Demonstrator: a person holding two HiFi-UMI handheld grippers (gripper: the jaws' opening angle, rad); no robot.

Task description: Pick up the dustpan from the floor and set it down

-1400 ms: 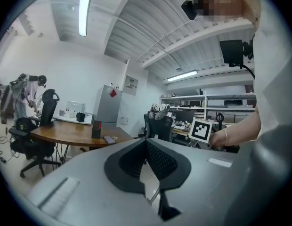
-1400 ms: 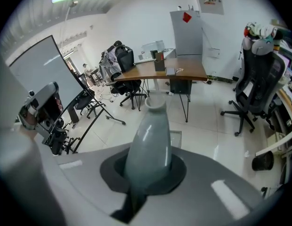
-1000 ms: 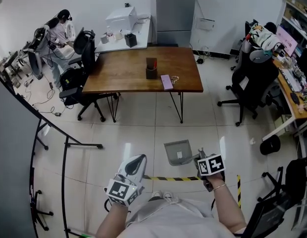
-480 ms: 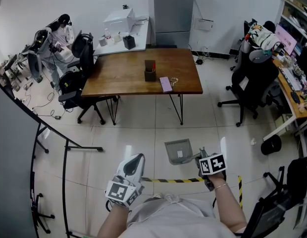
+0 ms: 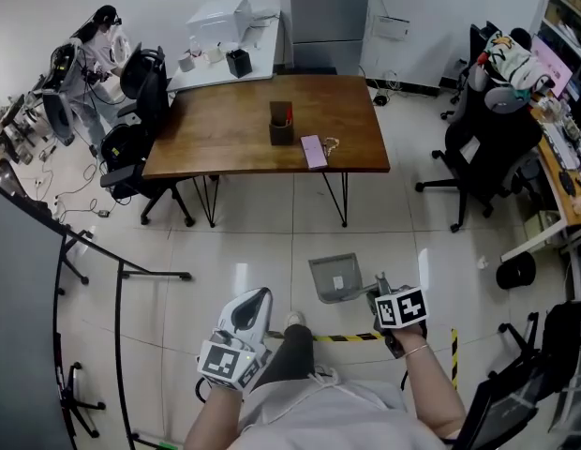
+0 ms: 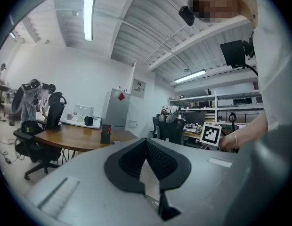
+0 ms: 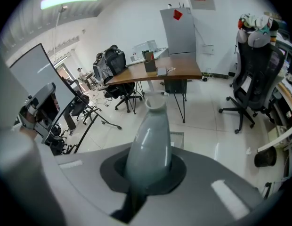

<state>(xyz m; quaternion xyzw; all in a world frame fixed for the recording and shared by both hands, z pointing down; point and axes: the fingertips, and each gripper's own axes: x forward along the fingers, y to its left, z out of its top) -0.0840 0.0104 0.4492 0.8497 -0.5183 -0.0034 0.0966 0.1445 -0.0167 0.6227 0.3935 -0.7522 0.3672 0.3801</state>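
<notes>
Dustpan of smooth grey plastic [image 5: 335,277], over glossy floor tiles [image 5: 244,242]. Right gripper [image 5: 380,292] pinches its rounded handle [image 7: 148,145]; left gripper [image 5: 257,300] is pressed together, empty.

Pretty shiny glossy tile on the floor [image 5: 248,247], the worktop [image 5: 225,134] looks like smooth brown wood, and the dustpan [image 5: 334,277] is grey plastic with a glossy handle.

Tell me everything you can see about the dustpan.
The dustpan is grey and plastic-looking: a shallow squarish pan with a raised rim and a white label inside. Its thick rounded handle, hollow at the tip, is clamped in the right gripper. The pan's open mouth faces the wooden table, above pale floor tiles just ahead of the striped tape.
</notes>
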